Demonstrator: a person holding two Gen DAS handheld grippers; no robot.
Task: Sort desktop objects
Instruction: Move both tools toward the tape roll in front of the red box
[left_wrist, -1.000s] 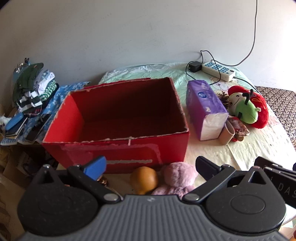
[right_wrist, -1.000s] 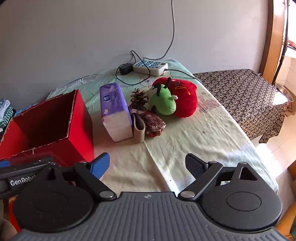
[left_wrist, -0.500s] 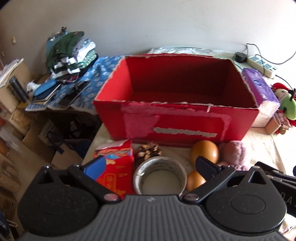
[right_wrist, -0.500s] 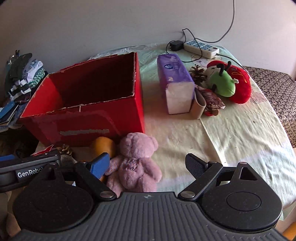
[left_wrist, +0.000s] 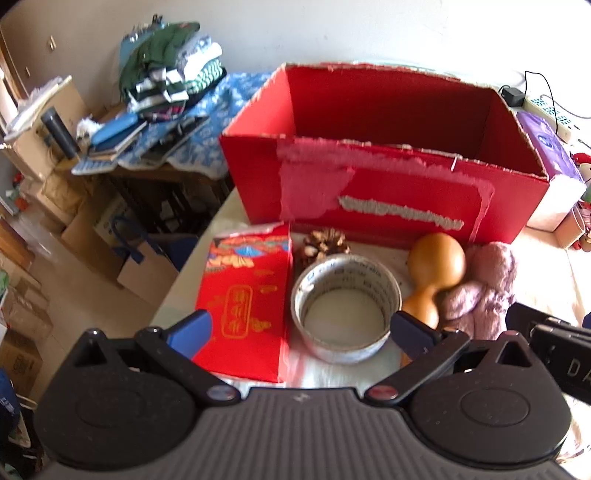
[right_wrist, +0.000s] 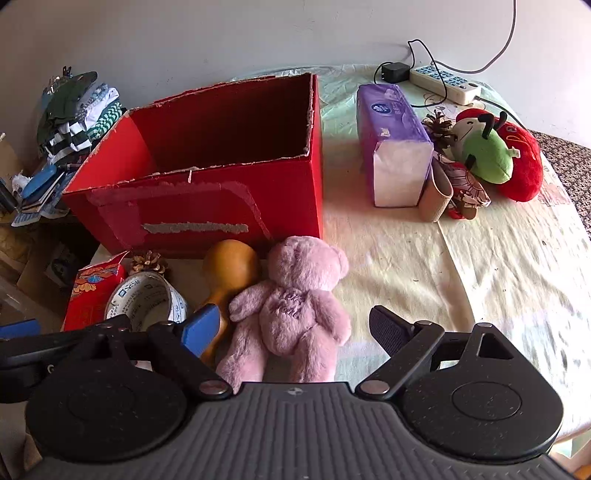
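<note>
A big open red box (left_wrist: 384, 192) (right_wrist: 207, 192) stands empty on the table. In front of it lie a red packet (left_wrist: 245, 306), a pine cone (left_wrist: 325, 243), a tape roll (left_wrist: 345, 306), a brown gourd (left_wrist: 436, 273) and a pink teddy bear (right_wrist: 291, 306). My left gripper (left_wrist: 299, 328) is open, its fingers spanning the packet and the tape roll. My right gripper (right_wrist: 295, 328) is open just above the teddy bear's back.
To the right of the box lie a purple tissue pack (right_wrist: 393, 144), a cardboard tube (right_wrist: 437, 195), a second pine cone (right_wrist: 439, 125), a green and red plush (right_wrist: 495, 155) and a power strip (right_wrist: 443, 79). A side table with folded clothes (left_wrist: 170, 81) stands at left.
Both grippers have swung left and down toward the objects in front of the box. The left one has closed in on the packet and tape roll, the right one on the teddy bear.
</note>
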